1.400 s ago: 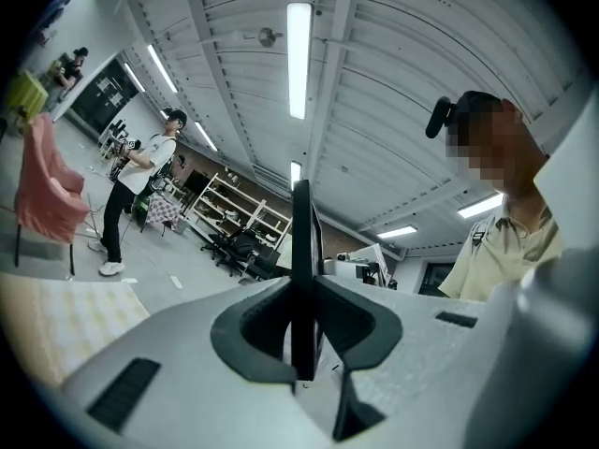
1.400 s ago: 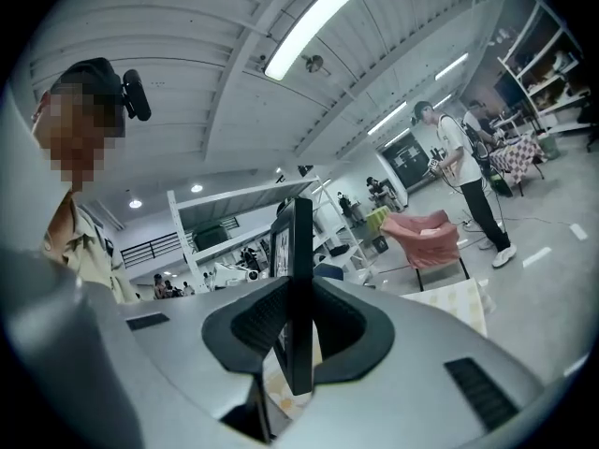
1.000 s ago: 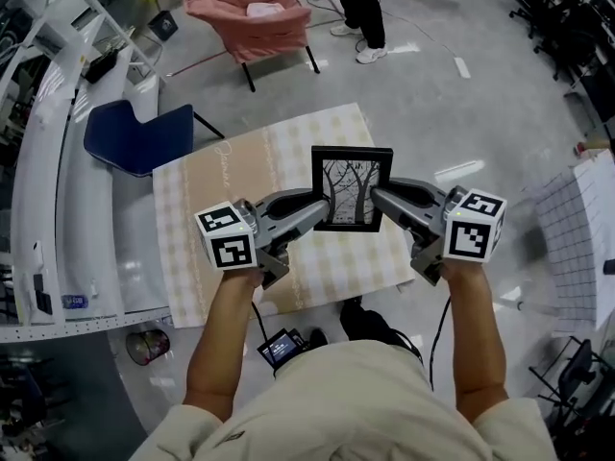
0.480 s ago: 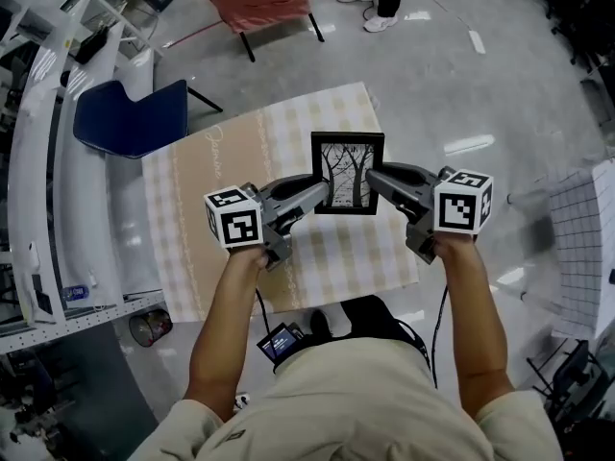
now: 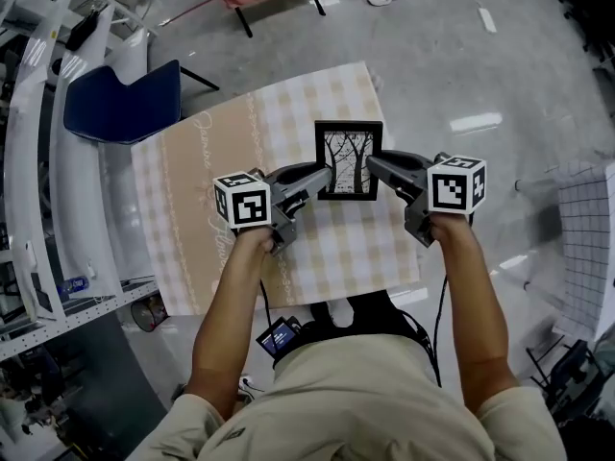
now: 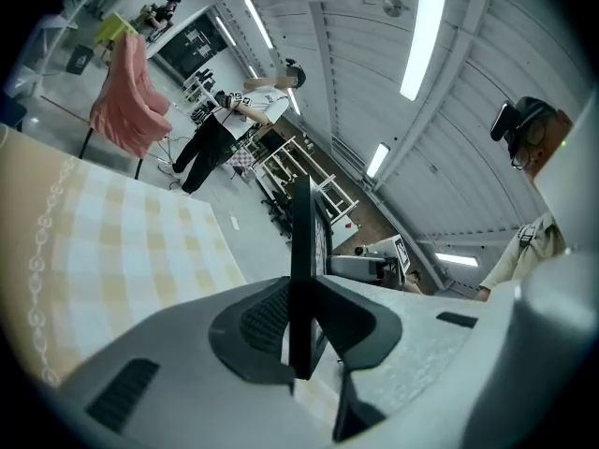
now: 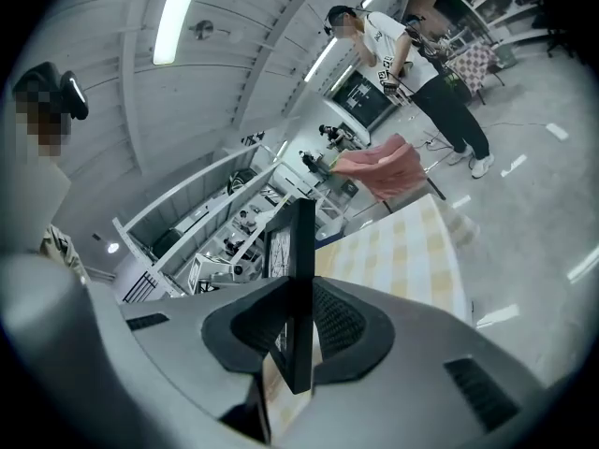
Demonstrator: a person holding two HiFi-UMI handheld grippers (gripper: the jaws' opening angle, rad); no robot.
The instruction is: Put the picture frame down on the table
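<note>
Black picture frame (image 5: pixel 348 159), portrait way up, its black-and-white bare-tree print facing the head camera, is clamped by both side edges and sits over the far part of the table (image 5: pixel 192 209) with its beige checked cloth.

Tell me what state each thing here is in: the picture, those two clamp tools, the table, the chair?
picture frame: upright, held over the table by both side edges, not laid flat.
left gripper: jaws shut on the frame's left edge.
right gripper: jaws shut on the frame's right edge.
table: covered by a checked cloth.
blue chair: unoccupied, beside the table.
</note>
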